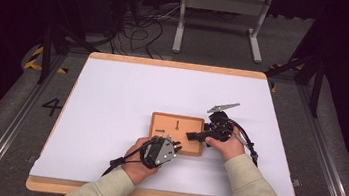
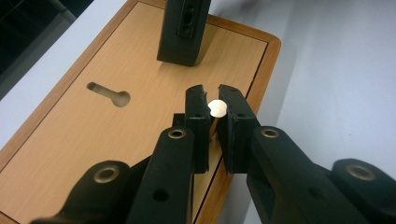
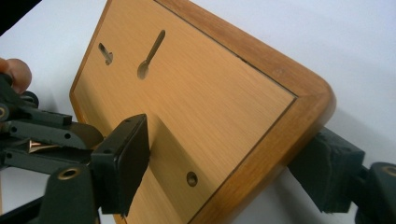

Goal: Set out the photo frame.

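Nearest me in the high view is my left hand (image 1: 137, 156), so I start there. Its left gripper (image 1: 176, 148) has its fingers (image 2: 198, 119) clenched on a small pale round-headed peg (image 2: 217, 108), held over the near right part of the wooden board (image 1: 164, 124). I judge I keep the peg pinched this tightly because it is tiny and meant for one of the board's openings; the small round hole (image 3: 191, 178) seems the likeliest match, though I cannot be sure.

Moving right, the board lies on the white tabletop (image 1: 112, 95), near its front middle, with a keyhole slot (image 2: 109, 94) and a spoon-shaped slot (image 3: 152, 53) cut into its face.

Further right, the right gripper (image 1: 192, 136) straddles the board's right edge, one finger (image 3: 123, 168) on the top face and the other at the rim. That looks like bracing, so the board stays put during insertion. Whether those fingers actually press the wood I cannot tell. The peg's shaft is hidden between the left fingers.
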`<state>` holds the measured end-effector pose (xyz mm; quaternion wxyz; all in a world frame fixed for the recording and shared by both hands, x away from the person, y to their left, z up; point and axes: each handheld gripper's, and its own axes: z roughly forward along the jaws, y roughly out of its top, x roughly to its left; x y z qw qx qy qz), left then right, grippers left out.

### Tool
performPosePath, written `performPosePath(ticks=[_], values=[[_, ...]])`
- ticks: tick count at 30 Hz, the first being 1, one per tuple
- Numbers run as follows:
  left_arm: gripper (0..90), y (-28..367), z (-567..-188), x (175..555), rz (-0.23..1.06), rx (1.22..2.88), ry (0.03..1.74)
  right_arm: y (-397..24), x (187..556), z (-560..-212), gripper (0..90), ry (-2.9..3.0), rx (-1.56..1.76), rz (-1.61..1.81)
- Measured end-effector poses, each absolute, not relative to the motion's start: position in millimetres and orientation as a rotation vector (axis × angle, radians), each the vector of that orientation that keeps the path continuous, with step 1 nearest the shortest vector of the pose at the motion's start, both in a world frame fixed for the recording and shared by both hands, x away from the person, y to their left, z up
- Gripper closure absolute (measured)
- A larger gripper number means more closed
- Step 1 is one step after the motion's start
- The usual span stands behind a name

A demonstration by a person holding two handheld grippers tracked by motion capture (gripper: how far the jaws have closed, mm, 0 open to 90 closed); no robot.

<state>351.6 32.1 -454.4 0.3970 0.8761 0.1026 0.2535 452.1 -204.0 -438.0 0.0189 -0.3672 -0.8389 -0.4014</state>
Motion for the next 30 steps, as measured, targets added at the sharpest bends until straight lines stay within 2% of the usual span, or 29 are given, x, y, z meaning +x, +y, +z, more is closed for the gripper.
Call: performPosePath(ticks=[3,5,6,14,17,30], values=[[78.1,34.7,-453.8,352.1,0.598,2.228,0.265,-206.4,450.3,-436.4,28.2,-2.610,-1.124,-1.266],[70.3,35.9,-453.7,351.8,0.574,2.225,0.272,-207.5,448.6,-434.9,29.4,-2.623,-1.110,-1.273],[67.5,41.4,-451.5,350.0,0.522,2.216,0.278,-207.9,447.5,-433.8,30.5,-2.632,-1.102,-1.277],[57.1,71.0,-437.6,343.8,0.435,2.164,0.325,-209.4,438.3,-426.0,34.5,-2.705,-1.051,-1.299],[50.4,86.3,-436.0,340.8,0.383,2.129,0.370,-210.3,434.2,-424.0,35.9,-2.731,-1.026,-1.314],[48.2,139.6,-431.7,339.2,0.376,2.054,0.526,-210.4,407.4,-410.1,43.9,-2.940,-0.882,-1.344]])
